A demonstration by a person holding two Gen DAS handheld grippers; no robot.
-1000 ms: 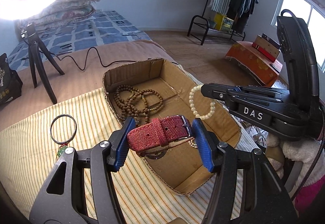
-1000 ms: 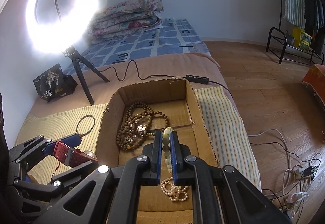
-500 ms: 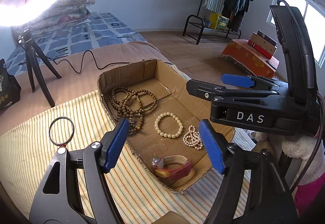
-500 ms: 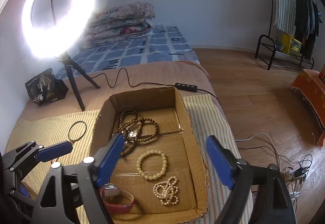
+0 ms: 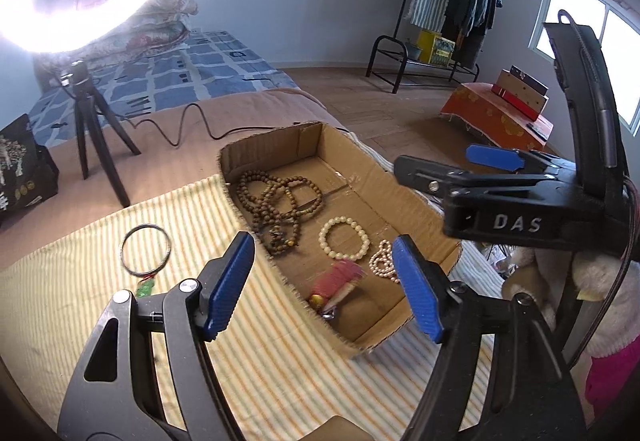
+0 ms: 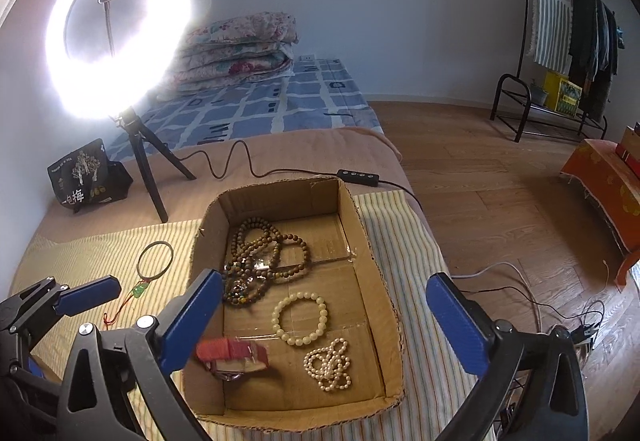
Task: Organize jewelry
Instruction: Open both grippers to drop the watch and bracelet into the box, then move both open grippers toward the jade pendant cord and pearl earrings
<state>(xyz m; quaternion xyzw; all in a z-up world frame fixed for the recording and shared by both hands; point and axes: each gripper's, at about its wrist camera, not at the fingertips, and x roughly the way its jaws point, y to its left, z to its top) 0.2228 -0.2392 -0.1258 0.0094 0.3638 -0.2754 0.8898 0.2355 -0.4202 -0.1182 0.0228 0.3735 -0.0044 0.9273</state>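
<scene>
A cardboard box [image 5: 280, 145] [image 6: 280, 197] lies on a striped cloth. Inside are brown wooden bead strands [image 5: 276, 201] [image 6: 264, 257], a cream bead bracelet [image 5: 325, 241] [image 6: 300, 296], a small pearl strand [image 5: 382, 261] [image 6: 328, 365] and a red woven watch [image 5: 340, 277] [image 6: 232, 351], blurred near the front wall. Left of the box a thin bangle [image 5: 123, 251] [image 6: 139, 261] with a green charm rests on the cloth. My left gripper [image 5: 322, 245] [image 6: 60, 321] hangs open and empty above the box's near left side. My right gripper [image 6: 324, 281] [image 5: 444, 161] is over the box, jaws opening wide, nothing between them.
A lit ring light on a tripod [image 6: 140, 161] stands behind the box, its cable and controller [image 6: 358, 177] running along the back. A black bag [image 6: 84, 173] and folded quilts [image 6: 236, 49] sit farther back. Right of the bed are wooden floor, loose cables [image 6: 520, 281] and a clothes rack [image 6: 560, 41].
The left gripper let go of the red watch and the right one let go of the cream bracelet; both now lie in the box. Both grippers opened and rose slightly.
</scene>
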